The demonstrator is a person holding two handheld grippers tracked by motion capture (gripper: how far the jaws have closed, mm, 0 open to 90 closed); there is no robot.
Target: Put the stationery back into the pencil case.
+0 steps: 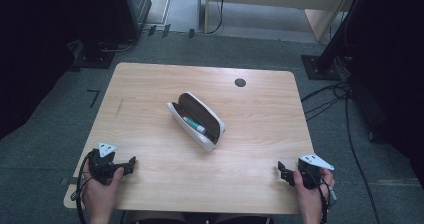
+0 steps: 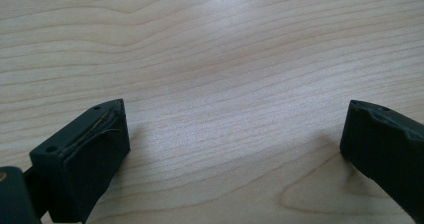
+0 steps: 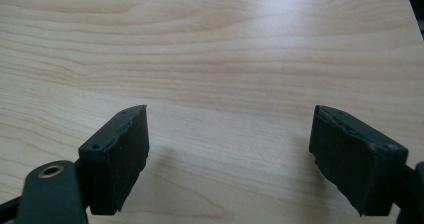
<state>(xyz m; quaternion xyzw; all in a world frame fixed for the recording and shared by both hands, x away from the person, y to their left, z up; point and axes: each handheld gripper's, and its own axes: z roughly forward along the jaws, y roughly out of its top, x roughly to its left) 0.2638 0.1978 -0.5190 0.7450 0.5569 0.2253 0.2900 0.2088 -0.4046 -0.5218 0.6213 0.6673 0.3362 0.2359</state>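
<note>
No legible text, label or number anywhere.

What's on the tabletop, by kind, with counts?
Open white pencil case with brown lining: 1
Green-and-white marker pen inside the case: 1
Black two-jaw grippers, left gripper and right gripper, both open: 2
Black round grommet in the light wooden table: 1
Total: 5

The tabletop (image 1: pixel 150 89) is pale wood with wavy grain and a small dark round cap (image 1: pixel 240 82) near its far edge. The pencil case (image 1: pixel 200 136) is white outside and brown inside, holding a pen (image 1: pixel 194 125) in green and white. Both the left claw (image 1: pixel 131 163) and the right claw (image 1: pixel 282 173) are black, each topped by a light grey plate. The floor (image 1: pixel 250 49) is grey carpet.
</note>
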